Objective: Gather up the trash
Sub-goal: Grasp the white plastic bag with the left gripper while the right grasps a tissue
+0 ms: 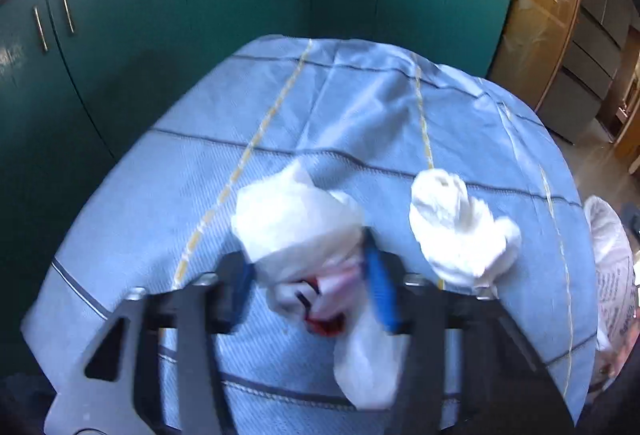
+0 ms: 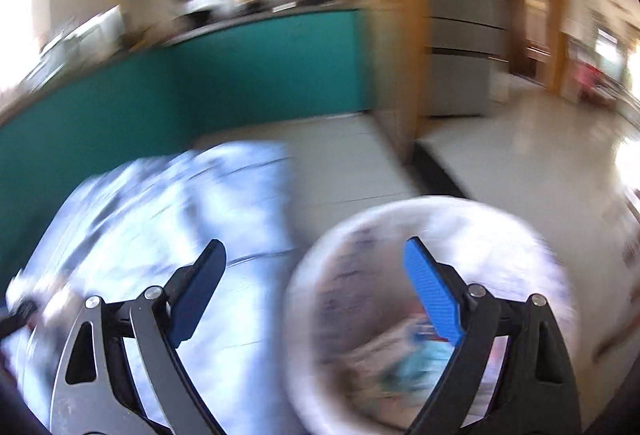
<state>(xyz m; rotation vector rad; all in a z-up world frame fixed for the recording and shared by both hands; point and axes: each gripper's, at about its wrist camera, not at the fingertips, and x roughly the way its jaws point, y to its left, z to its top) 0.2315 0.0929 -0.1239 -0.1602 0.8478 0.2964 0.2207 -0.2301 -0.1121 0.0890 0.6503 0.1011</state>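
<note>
Pickup step: my left gripper point(image 1: 308, 275) jaws clamp the crumpled white wrapper point(image 1: 296, 231); right gripper point(image 2: 316, 291) jaws gape empty over the white-lined bin point(image 2: 516, 235); next, carry it there.

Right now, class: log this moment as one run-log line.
left gripper: closed on white wrapper | right gripper: open, empty, over lined bin | crumpled tissue: on tablecloth

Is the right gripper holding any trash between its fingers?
No. In the right wrist view the right gripper stands wide open with nothing between its blue pads, hovering over the white-lined trash bin.
</note>
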